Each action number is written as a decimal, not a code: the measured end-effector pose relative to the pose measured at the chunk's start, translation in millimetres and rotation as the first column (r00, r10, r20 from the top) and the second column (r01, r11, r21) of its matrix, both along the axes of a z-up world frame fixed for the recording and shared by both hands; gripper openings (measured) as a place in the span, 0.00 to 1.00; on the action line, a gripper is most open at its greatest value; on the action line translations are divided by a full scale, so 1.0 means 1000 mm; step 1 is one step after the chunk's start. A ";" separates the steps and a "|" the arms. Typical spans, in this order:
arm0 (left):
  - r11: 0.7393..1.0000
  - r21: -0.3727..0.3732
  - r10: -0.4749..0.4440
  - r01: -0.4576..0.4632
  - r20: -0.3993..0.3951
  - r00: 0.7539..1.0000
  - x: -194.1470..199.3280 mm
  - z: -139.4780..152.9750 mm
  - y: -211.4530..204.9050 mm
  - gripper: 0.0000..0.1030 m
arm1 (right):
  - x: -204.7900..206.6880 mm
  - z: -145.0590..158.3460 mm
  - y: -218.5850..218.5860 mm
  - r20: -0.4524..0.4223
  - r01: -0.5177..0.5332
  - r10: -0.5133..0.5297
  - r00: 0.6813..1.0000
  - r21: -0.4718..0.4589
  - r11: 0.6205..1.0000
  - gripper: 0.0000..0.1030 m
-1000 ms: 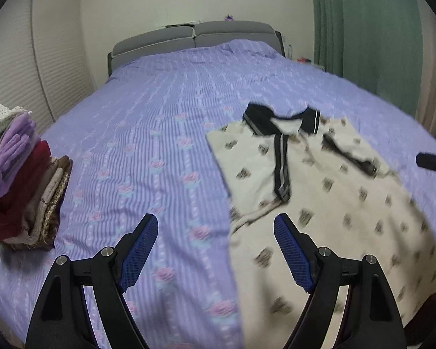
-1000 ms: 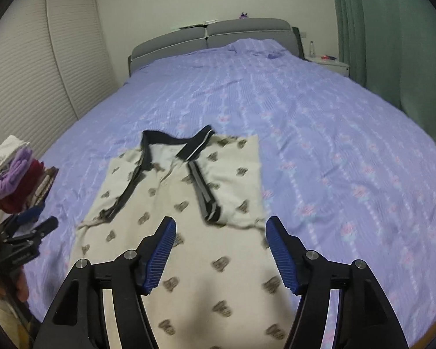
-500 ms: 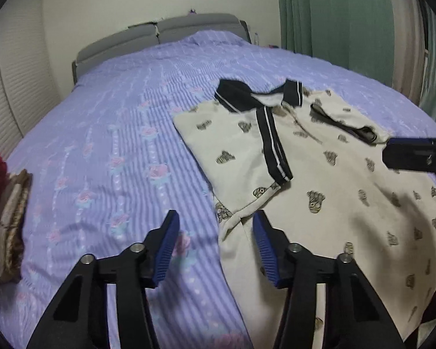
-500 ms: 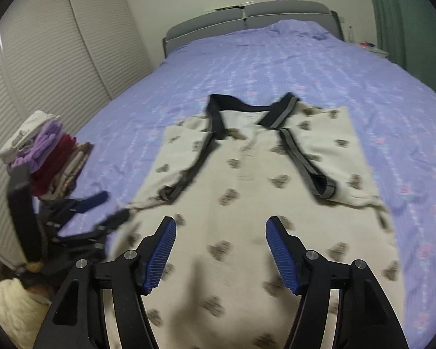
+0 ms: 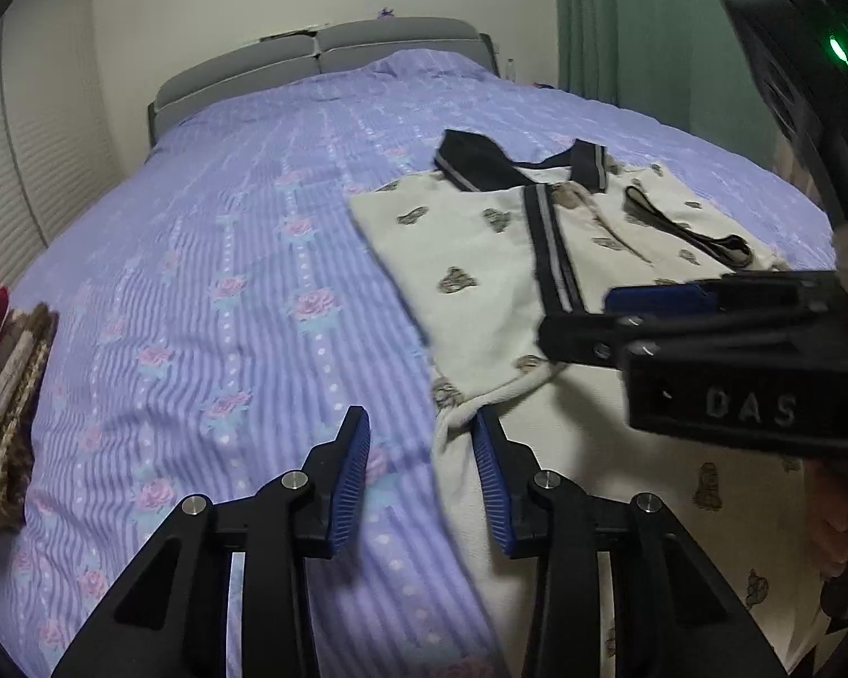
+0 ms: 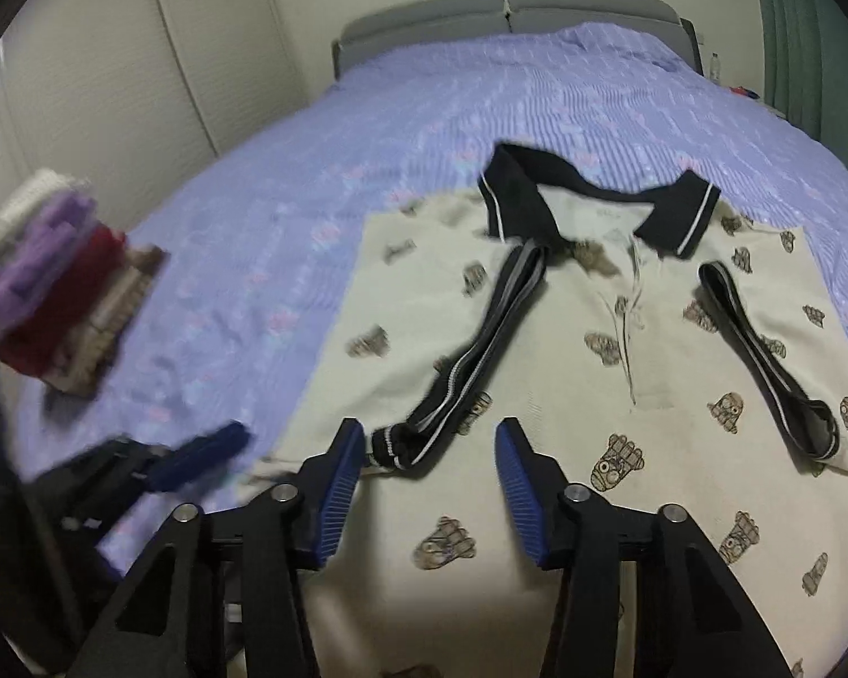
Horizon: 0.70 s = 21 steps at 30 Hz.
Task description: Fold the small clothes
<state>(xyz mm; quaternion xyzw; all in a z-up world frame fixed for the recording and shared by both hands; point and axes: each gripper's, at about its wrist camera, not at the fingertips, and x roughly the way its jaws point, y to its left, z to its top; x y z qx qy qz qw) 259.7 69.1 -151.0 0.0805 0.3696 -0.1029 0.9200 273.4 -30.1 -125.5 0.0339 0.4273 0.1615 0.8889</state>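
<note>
Left hand-held gripper (image 5: 421, 440) narrowing, half-open at polo shirt's (image 5: 480, 282) crumpled edge on bed (image 5: 226, 226), not pinching. Right hand-held gripper (image 6: 429, 440) closing too, empty above sleeve.

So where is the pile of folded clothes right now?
The pile of folded clothes sits at the left edge of the purple bed in the right wrist view, left of the cream polo shirt and apart from it, in front of the white closet doors.

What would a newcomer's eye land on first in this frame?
The cream polo shirt with a black collar, spread flat on the purple bedspread, sleeves folded inward. Both grippers stand open over its near part, the left gripper at its left edge and the right gripper near the left sleeve cuff. A stack of folded clothes sits far left.
</note>
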 end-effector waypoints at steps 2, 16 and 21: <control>1.000 -0.019 0.022 -0.022 -0.011 1.000 0.001 -0.001 0.006 0.37 | -0.002 -0.002 0.000 0.010 -0.009 0.009 1.000 -0.013 1.000 0.47; 0.993 -0.089 -0.081 0.084 0.041 0.996 -0.024 0.049 -0.033 0.49 | -0.058 0.037 -0.088 0.124 0.083 -0.091 0.988 0.063 0.994 0.47; 0.957 -0.198 -0.211 0.211 0.020 0.977 -0.010 0.058 -0.095 0.49 | -0.071 0.038 -0.167 0.138 0.246 -0.240 0.961 -0.023 0.969 0.47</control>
